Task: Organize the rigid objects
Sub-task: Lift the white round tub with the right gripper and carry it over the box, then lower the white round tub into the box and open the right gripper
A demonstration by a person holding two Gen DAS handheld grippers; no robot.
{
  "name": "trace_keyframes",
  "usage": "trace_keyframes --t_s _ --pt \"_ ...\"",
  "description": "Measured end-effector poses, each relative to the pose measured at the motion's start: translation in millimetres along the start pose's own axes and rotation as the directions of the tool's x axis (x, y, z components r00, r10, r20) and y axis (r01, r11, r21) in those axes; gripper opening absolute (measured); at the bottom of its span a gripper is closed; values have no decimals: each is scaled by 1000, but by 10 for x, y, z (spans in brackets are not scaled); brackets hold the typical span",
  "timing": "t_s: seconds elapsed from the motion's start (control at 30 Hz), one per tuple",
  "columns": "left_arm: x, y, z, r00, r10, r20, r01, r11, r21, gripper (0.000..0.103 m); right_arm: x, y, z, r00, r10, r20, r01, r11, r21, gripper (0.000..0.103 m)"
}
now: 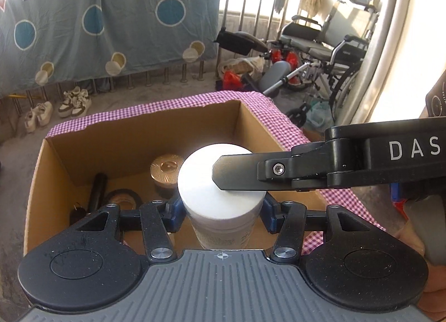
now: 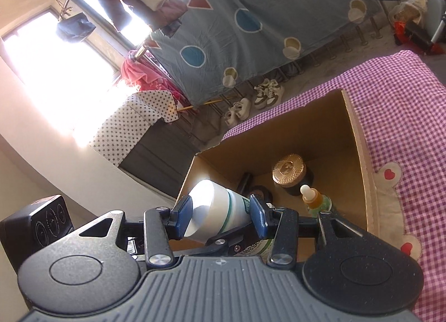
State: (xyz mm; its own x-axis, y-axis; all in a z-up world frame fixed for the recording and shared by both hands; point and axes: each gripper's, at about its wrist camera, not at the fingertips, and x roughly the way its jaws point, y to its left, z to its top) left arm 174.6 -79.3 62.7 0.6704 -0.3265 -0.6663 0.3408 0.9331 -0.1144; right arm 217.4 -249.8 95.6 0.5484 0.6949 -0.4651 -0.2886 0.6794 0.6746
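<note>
Tight over the box, open at its right half

I see the cardboard box point(image 1: 133, 138) crowded on its left floor by a gold-lidded jar point(image 1: 164, 171), tape roll point(image 1: 124, 196) and dark cylinder point(image 1: 97, 191); a dropper bottle point(image 2: 313, 196) guards the near right; the right gripper point(image 1: 237, 175) crosses above the white jar point(image 1: 220, 182); bare floor stays behind.

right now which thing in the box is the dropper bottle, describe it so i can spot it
Look in the open cardboard box on the purple checked cloth. Against its right wall, beside the black jar with the gold ribbed lid, stands the dropper bottle. It alone has a cream rubber bulb over amber and green.
</note>
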Motion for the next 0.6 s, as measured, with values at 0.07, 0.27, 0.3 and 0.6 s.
trace_keyframes --t_s 0.07,0.27,0.3,0.6 --pt "66 -10 -20 1000 -3 -23 2 1000 -5 52 41 -73 -12 1000 -11 -15 11 1000 8 48" --pt "190 -14 -76 996 3 -92 -3 1000 -2 53 138 -178 -64 997 -52 -57 52 999 0 49" --pt "220 -28 -69 995 7 -103 -7 1000 0 53 145 -187 -70 996 -61 -61 61 998 -7 49" --pt "332 -42 -45 988 22 -152 -21 1000 12 53 146 -222 -60 994 -100 -52 99 995 -15 51"
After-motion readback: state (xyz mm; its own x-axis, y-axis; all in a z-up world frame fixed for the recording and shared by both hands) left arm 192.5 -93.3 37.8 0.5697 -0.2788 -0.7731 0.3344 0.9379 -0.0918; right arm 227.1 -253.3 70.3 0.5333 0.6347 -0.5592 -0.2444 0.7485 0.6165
